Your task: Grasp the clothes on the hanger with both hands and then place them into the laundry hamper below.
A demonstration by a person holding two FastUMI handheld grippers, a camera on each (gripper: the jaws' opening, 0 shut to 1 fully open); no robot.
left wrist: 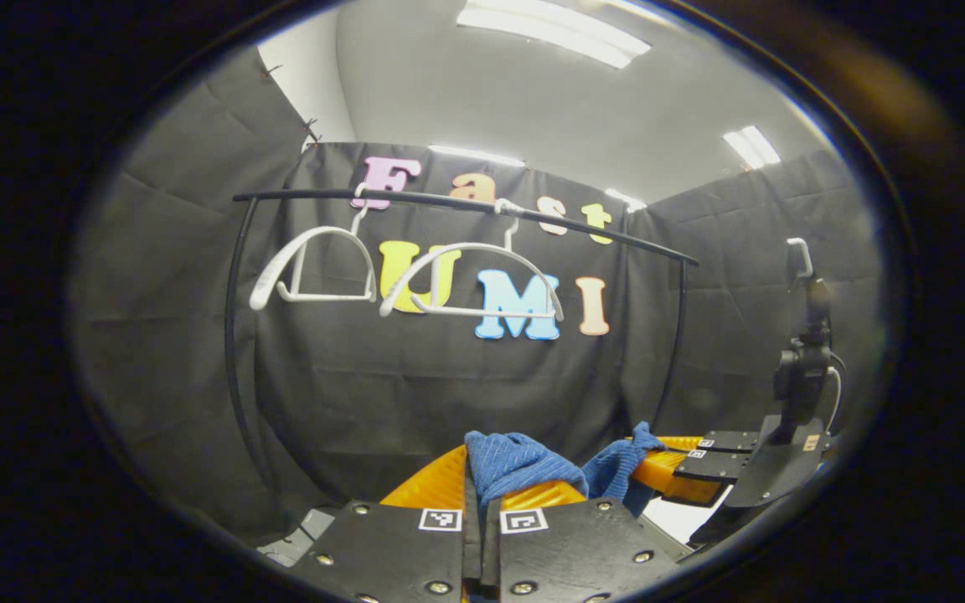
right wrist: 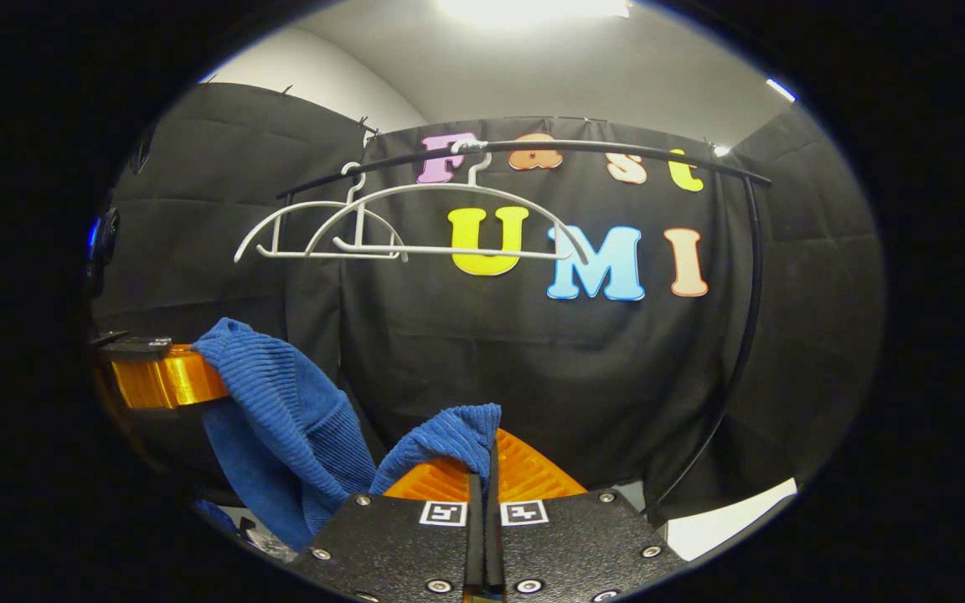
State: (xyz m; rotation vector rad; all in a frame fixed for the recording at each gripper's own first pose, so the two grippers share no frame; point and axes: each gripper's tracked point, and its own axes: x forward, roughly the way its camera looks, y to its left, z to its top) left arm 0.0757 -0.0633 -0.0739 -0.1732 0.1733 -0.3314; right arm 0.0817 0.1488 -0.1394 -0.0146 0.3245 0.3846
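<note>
The blue knitted garment (right wrist: 281,410) is already off the two bare white hangers (left wrist: 466,280) on the black rail (left wrist: 449,203), and it hangs stretched between the left gripper (left wrist: 480,502) and the right gripper (right wrist: 482,494), each clenched on a bunch of the cloth. What is left, I judge, is lowering it into the hamper, which I cannot make out here. The rail's upright post (right wrist: 734,368) stands near on the right.

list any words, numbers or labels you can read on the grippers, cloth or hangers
blue cloth, hangers: no text.
left gripper: square black-and-white markers behind the jaws, patterns, not words.
right gripper: same kind of markers, no words.
small orange tag on the right gripper's body: too small to read.
</note>
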